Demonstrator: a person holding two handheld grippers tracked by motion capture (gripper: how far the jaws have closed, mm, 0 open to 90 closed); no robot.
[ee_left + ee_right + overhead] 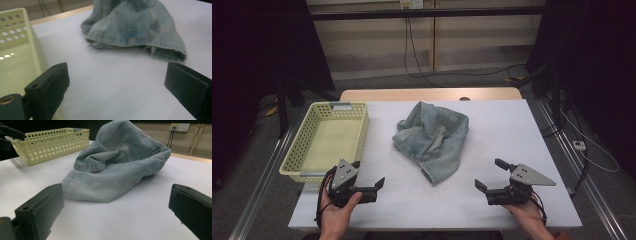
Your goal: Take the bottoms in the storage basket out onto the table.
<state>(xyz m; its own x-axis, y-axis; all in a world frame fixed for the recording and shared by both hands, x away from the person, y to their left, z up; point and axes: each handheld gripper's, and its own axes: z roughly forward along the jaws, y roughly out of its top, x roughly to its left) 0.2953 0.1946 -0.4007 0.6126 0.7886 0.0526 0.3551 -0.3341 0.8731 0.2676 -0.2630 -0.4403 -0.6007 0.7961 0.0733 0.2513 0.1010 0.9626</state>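
high view: jeans heaped mid-table, both grippers held off them

high view puts the crumpled jeans (432, 137) in the middle of your white table (512, 130), a loose heap of pale blue denim with one hem trailing toward you. your left gripper (371, 186) sits nearer you than the jeans and to their left, jaws spread, nothing between them. your right gripper (493, 176) sits nearer you and to the right of the jeans, jaws spread wide too, gripping nothing. both stay clear of the denim.

left of the jeans stands a pale yellow perforated basket (357, 131), apart from the cloth; your left gripper is just beside its near corner. nothing lies between either gripper and the jeans, just bare tabletop.

in the left gripper view the hem of the jeans (135, 27) lies ahead of the open jaws, with the basket wall (15, 32) close at the side. in the right gripper view the jeans (117, 167) rise ahead and the basket (52, 142) stands beyond them.

past the jeans, a wooden edge shows at the table's far side, then grey floor, black cables (412, 55) hanging from a wall socket, and dark curtains on both sides.
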